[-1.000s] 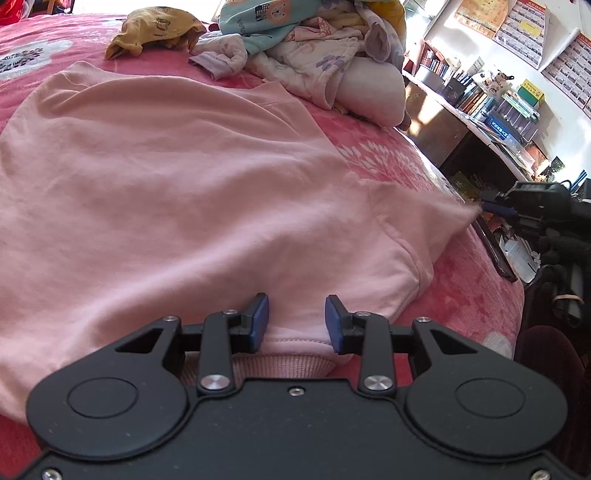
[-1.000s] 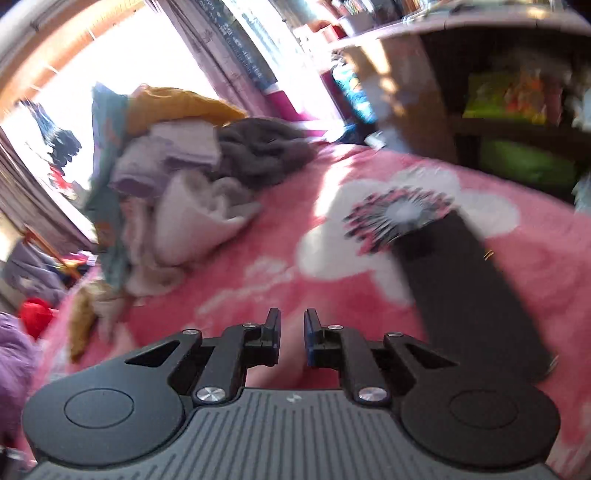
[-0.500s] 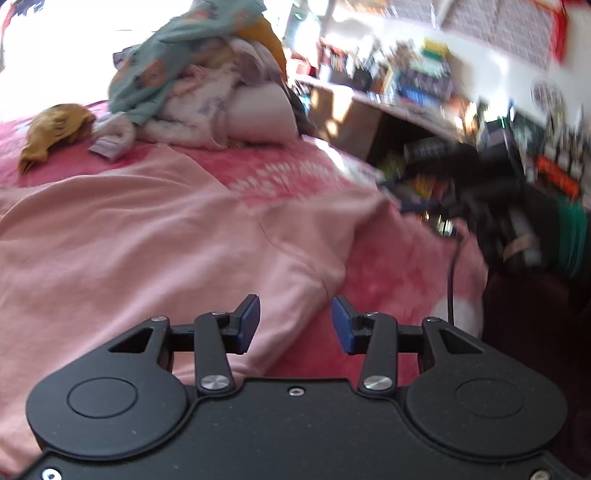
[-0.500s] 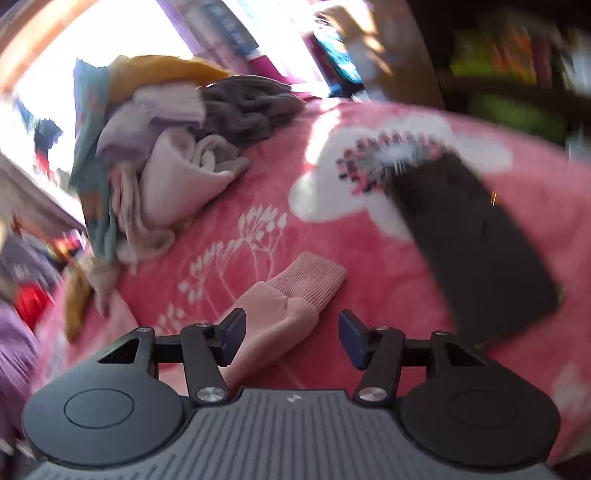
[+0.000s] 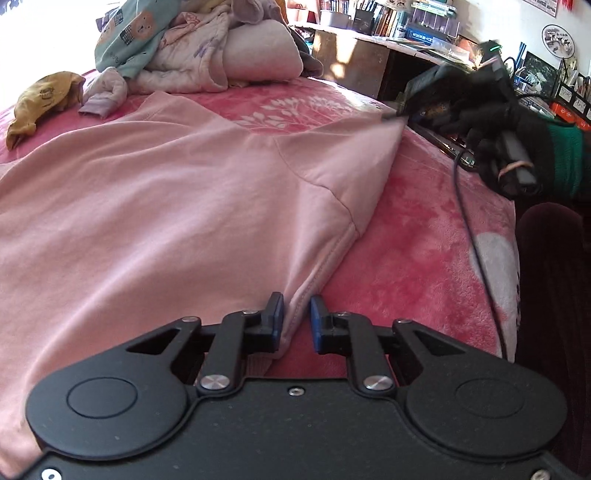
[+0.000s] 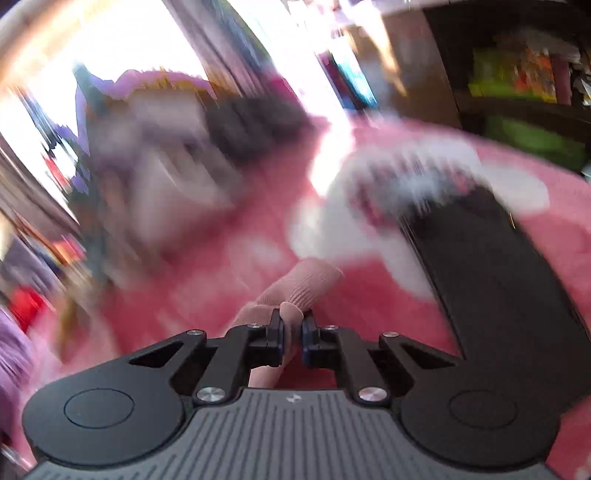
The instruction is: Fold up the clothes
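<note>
A pink sweatshirt lies spread on the red flowered blanket. My left gripper is at the garment's near right hem corner. Its jaws are closing, and the folded hem edge stands pinched between the blue pads. The right sleeve is drawn out taut to the right. There a black-gloved hand holds my right gripper on the sleeve's end. In the blurred right wrist view my right gripper is shut on the sleeve just behind its ribbed cuff.
A heap of unfolded clothes and a mustard garment lie at the bed's far side. A desk with books stands behind. A thin cable runs over the bed's right edge. A black flat object lies on the blanket.
My left gripper slid right along the hem to the side corner and narrowed onto the edge. My right gripper opened over the sleeve cuff, dropped, and shut on it.
</note>
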`<action>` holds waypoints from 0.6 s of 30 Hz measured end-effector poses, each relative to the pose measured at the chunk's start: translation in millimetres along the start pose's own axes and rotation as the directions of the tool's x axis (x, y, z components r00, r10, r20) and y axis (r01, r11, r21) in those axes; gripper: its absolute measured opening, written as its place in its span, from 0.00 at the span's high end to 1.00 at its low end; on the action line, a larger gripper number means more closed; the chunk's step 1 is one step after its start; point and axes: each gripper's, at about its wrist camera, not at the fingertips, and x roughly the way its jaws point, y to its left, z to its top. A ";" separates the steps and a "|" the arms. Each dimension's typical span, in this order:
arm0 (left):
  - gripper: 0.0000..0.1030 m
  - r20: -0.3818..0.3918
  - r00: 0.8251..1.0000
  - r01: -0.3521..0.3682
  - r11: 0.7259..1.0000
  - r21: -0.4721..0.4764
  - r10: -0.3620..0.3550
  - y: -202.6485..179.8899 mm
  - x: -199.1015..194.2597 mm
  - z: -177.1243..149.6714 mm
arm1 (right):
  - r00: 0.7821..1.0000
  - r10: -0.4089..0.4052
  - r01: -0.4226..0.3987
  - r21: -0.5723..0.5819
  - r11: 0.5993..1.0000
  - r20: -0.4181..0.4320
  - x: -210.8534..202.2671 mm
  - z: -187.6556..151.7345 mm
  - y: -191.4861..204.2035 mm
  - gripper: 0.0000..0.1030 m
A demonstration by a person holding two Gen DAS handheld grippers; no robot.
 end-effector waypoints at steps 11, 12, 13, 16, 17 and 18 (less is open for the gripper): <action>0.87 0.001 1.000 0.014 0.999 -0.035 -0.014 1.4 -2.4 0.7 | 0.977 0.206 -0.192 -0.202 0.960 0.051 -60.7 -44.8 62.7 0.69; 0.87 0.001 1.000 0.018 0.999 -0.042 -0.018 2.4 -2.7 1.0 | 0.960 0.278 -0.278 -0.195 0.941 -0.027 -56.9 -58.6 69.8 0.69; 0.86 0.002 1.000 0.023 0.999 -0.049 -0.023 3.4 -3.3 1.3 | 0.932 0.348 -0.361 -0.181 0.915 -0.103 -53.2 -72.5 76.9 0.70; 0.86 0.003 0.999 0.042 0.997 -0.067 -0.042 6.8 -7.1 1.2 | 0.923 0.295 -0.363 -0.296 0.884 -0.249 -34.1 -117.1 92.5 0.73; 0.86 0.002 0.999 0.052 0.996 -0.076 -0.052 8.6 -9.2 1.1 | 0.941 0.224 -0.305 -0.344 0.888 -0.255 -25.1 -125.4 88.7 0.90; 0.87 0.004 0.998 0.063 0.994 -0.084 -0.063 10.4 -12.2 1.2 | 0.943 0.240 -0.308 -0.337 0.890 -0.229 -25.5 -126.2 80.3 0.92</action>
